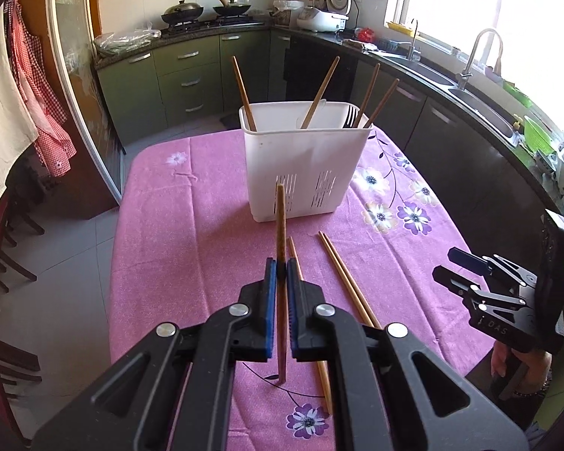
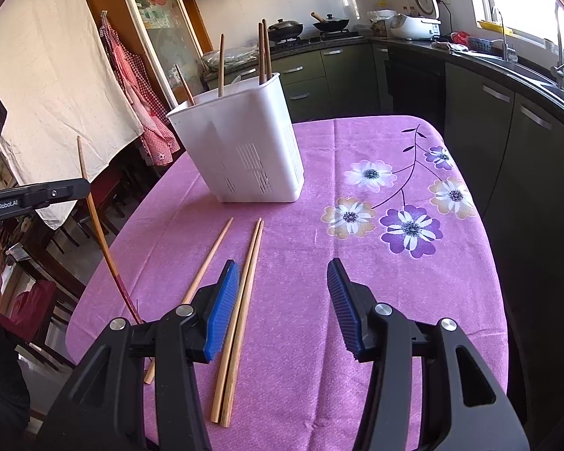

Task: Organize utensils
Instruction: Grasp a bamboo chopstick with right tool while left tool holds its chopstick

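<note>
**Now carrying a chopstick to the holder**

Leftmost, the left gripper [image 1: 281, 263] is clamped on one dark chopstick [image 1: 281, 225], lifted clear of the pink cloth [image 1: 191, 248]. Ahead stands the white holder [image 1: 304, 165], four sticks already inside. Next, I'd judge, tip it over the rim and release. Three chopsticks [image 2: 240, 300] lie below the right gripper [image 2: 282, 293], half open, empty.
</note>
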`<action>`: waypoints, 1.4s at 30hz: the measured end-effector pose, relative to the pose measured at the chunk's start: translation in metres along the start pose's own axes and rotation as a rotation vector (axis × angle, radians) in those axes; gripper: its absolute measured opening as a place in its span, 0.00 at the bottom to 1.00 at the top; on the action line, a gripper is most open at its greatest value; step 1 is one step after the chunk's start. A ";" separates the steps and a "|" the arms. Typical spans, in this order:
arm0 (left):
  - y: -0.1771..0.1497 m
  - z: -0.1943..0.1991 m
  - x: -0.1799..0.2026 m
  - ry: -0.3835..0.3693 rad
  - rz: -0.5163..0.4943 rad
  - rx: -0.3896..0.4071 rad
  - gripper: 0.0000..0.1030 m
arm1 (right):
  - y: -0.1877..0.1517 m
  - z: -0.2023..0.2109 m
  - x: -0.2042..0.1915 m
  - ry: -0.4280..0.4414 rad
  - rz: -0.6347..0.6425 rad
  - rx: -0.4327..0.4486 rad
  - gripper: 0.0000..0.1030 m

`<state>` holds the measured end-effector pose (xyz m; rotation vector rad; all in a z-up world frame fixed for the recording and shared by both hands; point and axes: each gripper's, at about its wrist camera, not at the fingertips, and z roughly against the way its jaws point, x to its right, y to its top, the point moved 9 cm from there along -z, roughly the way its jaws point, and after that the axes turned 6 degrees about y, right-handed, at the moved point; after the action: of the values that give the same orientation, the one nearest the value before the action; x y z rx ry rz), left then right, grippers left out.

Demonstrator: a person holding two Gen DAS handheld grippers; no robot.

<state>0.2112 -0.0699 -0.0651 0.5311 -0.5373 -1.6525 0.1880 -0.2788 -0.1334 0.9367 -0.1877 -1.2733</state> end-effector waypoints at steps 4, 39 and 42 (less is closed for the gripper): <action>-0.006 0.011 0.001 -0.007 -0.008 0.020 0.05 | -0.002 -0.006 -0.002 0.012 0.004 -0.025 0.50; -0.021 0.026 0.009 -0.006 -0.063 0.062 0.05 | -0.005 -0.150 -0.026 -0.064 0.167 -0.441 0.18; -0.021 0.026 0.009 -0.005 -0.064 0.062 0.05 | -0.008 -0.151 -0.033 -0.068 0.194 -0.447 0.18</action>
<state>0.1777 -0.0747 -0.0577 0.5947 -0.5825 -1.7023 0.2618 -0.1758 -0.2219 0.4796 -0.0407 -1.1051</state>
